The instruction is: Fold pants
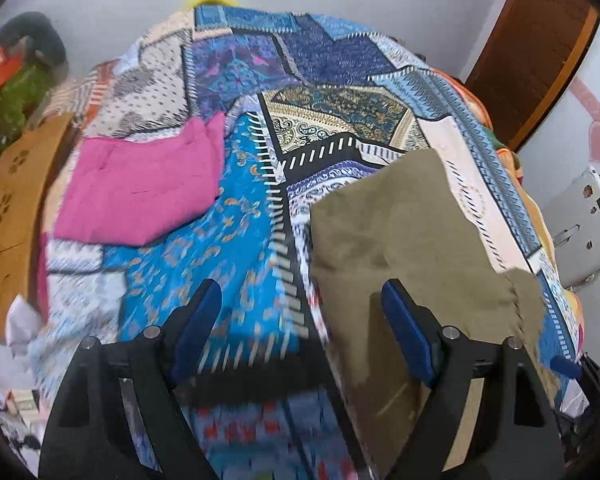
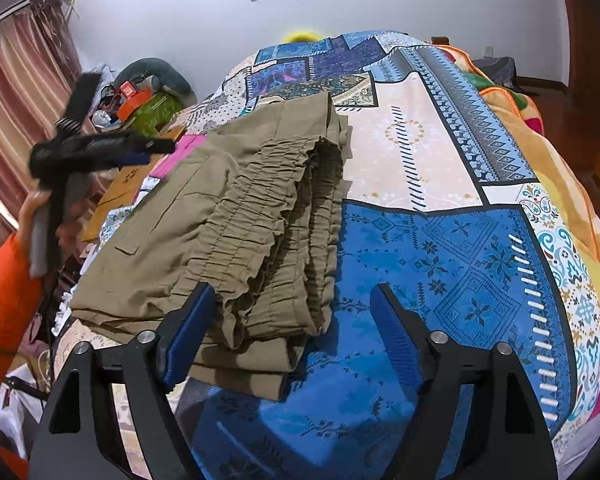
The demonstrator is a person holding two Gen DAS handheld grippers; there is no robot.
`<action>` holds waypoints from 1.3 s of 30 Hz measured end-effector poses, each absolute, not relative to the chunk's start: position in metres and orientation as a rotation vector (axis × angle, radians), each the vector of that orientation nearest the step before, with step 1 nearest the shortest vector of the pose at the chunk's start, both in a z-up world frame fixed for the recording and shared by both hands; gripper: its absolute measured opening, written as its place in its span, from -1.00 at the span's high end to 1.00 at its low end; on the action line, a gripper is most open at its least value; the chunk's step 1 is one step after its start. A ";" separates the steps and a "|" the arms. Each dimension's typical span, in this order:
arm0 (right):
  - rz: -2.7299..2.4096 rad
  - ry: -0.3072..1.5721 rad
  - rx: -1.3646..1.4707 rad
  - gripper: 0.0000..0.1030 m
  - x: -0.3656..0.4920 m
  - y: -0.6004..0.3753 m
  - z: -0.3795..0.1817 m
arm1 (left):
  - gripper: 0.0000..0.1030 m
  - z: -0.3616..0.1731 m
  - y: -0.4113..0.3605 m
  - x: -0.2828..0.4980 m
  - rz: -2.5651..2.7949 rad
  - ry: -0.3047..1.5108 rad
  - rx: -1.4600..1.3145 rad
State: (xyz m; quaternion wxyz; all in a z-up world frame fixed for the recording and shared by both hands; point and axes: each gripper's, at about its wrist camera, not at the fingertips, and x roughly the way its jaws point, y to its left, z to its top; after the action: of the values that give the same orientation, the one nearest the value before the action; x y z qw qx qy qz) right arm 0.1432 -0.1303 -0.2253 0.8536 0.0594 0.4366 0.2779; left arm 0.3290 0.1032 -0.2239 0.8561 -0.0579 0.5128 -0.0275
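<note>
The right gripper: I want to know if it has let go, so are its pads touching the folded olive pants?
Cannot tell. In the right wrist view the right gripper stands open over the olive pants, but its left pad overlaps the waistband edge with no visible gap.

Folded pants on bedspread — second garment lying left of them

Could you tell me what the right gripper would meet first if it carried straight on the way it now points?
Probably the folded olive pants: the open right gripper points down at their gathered waistband edge, with the patterned bedspread just beside it. Depth is uncertain.
</note>
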 end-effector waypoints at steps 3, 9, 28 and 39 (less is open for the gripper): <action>0.577 0.916 0.107 -0.48 0.150 -0.131 -0.225 | -0.30 -0.245 0.109 0.355 -0.105 1.138 -0.205; 0.543 0.921 0.096 -0.48 0.160 -0.139 -0.227 | 0.23 -0.264 0.118 0.385 -0.130 1.141 -0.321; 0.493 0.861 0.079 -0.48 0.153 -0.140 -0.198 | 0.93 -0.241 0.140 0.248 0.079 1.103 -0.243; 0.523 0.931 0.037 -0.05 0.148 -0.107 -0.229 | 0.92 -0.242 0.147 0.159 0.100 1.074 -0.399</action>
State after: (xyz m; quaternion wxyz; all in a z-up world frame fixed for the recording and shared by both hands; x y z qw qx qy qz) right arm 0.1479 -0.1074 -0.2291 0.8607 0.0175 0.4435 0.2495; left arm 0.1590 0.1474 -0.2423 0.8393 -0.1888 0.5077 0.0471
